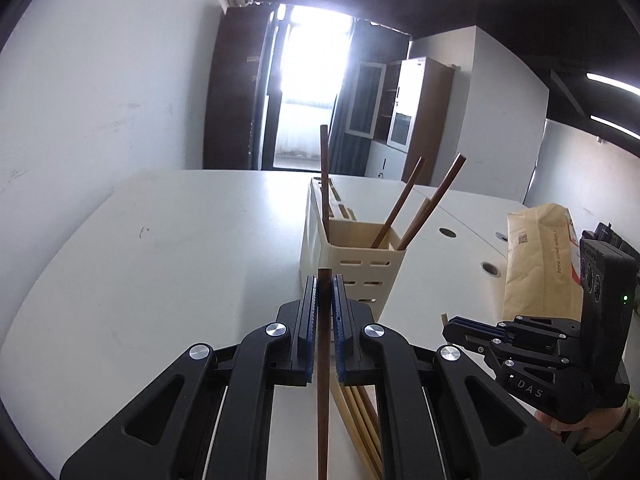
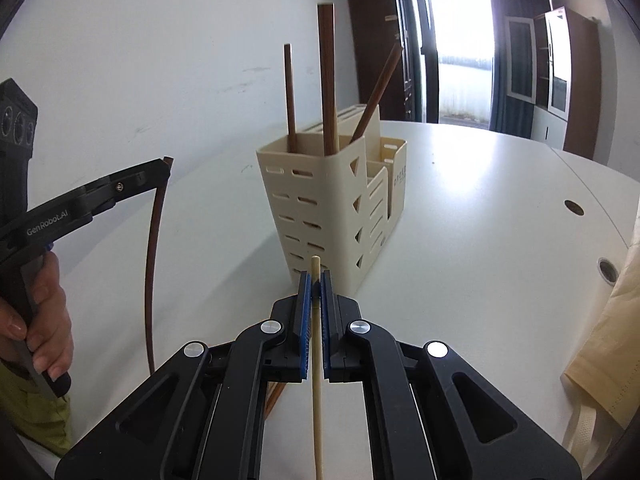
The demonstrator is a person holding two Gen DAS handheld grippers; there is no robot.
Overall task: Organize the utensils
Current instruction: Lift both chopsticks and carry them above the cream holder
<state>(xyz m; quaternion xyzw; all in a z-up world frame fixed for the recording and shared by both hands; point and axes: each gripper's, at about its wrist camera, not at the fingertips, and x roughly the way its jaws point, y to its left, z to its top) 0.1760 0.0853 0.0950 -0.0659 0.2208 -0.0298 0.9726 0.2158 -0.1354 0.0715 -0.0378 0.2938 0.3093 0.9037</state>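
A cream slotted utensil holder (image 1: 352,264) (image 2: 332,208) stands on the white table and holds three dark brown chopsticks (image 1: 396,208) (image 2: 328,84). My left gripper (image 1: 324,292) is shut on a dark brown chopstick (image 1: 323,380), held upright just in front of the holder; it also shows at the left of the right wrist view (image 2: 154,264). My right gripper (image 2: 316,284) is shut on a light wooden chopstick (image 2: 317,380), close in front of the holder. Several more light chopsticks (image 1: 360,424) lie on the table under my left gripper.
A tan paper bag (image 1: 540,264) (image 2: 604,360) stands at the right on the table. The white table (image 1: 180,260) (image 2: 480,220) has round cable holes (image 1: 447,233). A white wall runs along the left; a window and cabinets are behind.
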